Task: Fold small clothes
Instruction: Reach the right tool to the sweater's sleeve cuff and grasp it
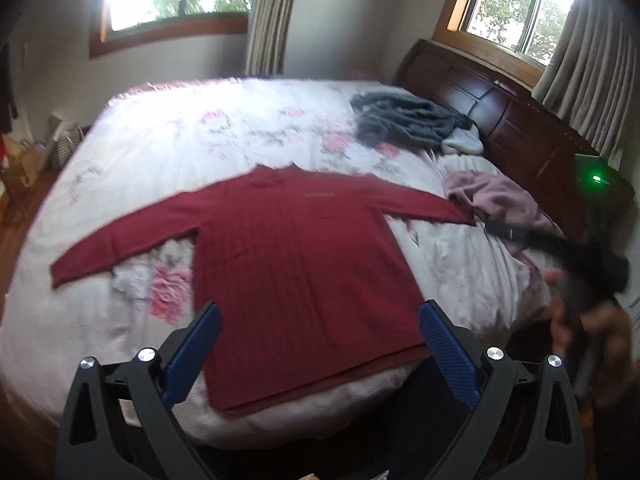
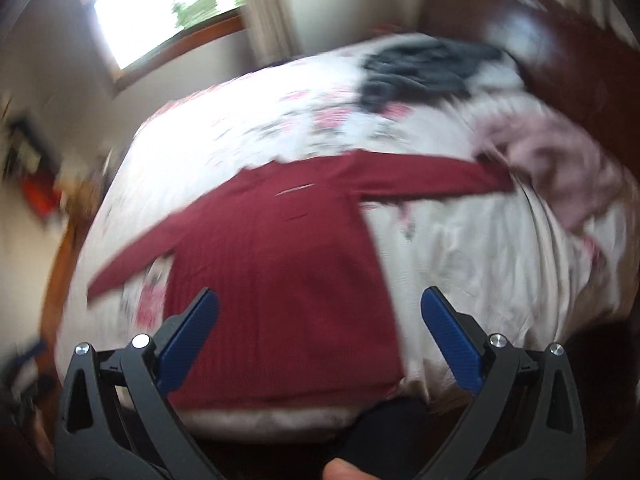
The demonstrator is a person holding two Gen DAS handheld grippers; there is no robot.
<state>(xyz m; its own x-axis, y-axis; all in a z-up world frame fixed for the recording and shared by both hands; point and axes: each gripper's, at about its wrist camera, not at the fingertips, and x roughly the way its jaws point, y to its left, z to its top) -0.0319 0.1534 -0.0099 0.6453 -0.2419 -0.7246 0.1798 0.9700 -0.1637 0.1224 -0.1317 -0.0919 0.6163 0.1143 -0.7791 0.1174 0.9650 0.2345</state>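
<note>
Sweater [image 1: 296, 264] position governs the coming move: the dark red garment lies flat on the flowered bedspread [image 1: 192, 136], directly ahead of and below both claws, with its hem at the near edge of the bed and its collar at the far end. The body therefore runs away from the person, collar pointing toward the far side of the bed. The sleeves are spread straight out, so the longest axis of the garment runs from left to right across both views, cuff to cuff. The left gripper [image 1: 320, 312] is held wide apart and empty, hovering above the hem with the body framed between its blue pads. The right gripper [image 2: 320, 300] is likewise spread wide and holds nothing; its view is blurred, and the garment sits slightly left of its centre there. Judged from these views, the left sleeve cuff lies nearer the left claw and the right sleeve cuff nearer the right one. The right cuff touches or runs just under a crumpled pink garment [image 1: 500, 200]; which of the two cannot be told. A grey garment [image 1: 408, 120] lies well apart, near the wooden headboard [image 1: 520, 128]. No fold shows in the sweater yet, so folding a sleeve inward is the likely first step.
</note>
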